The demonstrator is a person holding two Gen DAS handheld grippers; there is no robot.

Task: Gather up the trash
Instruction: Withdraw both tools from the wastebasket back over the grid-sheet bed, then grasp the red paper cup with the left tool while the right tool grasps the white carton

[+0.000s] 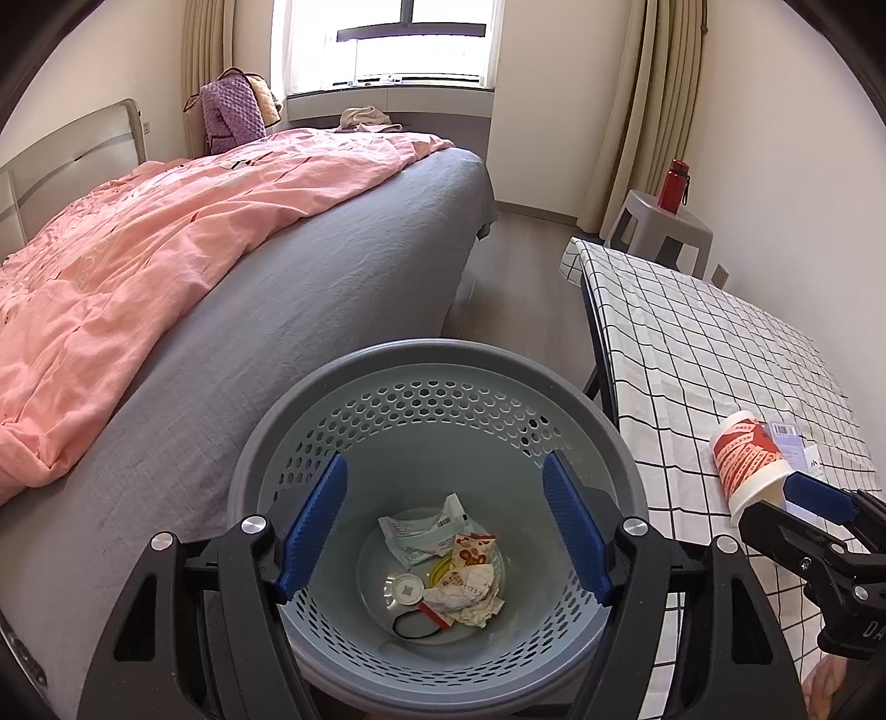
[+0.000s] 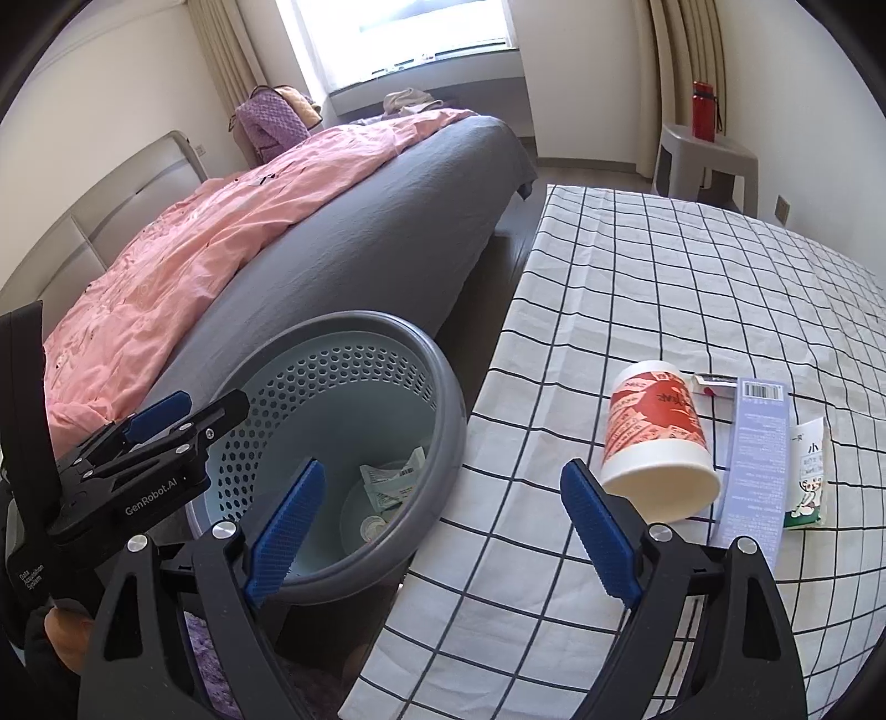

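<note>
Left gripper (image 1: 446,526) hangs over trash bin (image 1: 437,354) w/ jaws spread wide, nothing btwn them; crumpled wrappers (image 1: 443,559) lie at bin bottom. Right gripper (image 2: 443,531) also spread, empty, over checkered table (image 2: 637,288) edge. Paper cup (image 2: 656,437) lies on its side on table, long axis near-to-far, open mouth twd camera, beside purple box (image 2: 756,459) & small carton (image 2: 808,476).

The room is lit brightly by daylight from the window (image 1: 387,39), which is blown out to white. Straight lines are bent and corners blackened by fisheye distortion; focus is kept sharp
</note>
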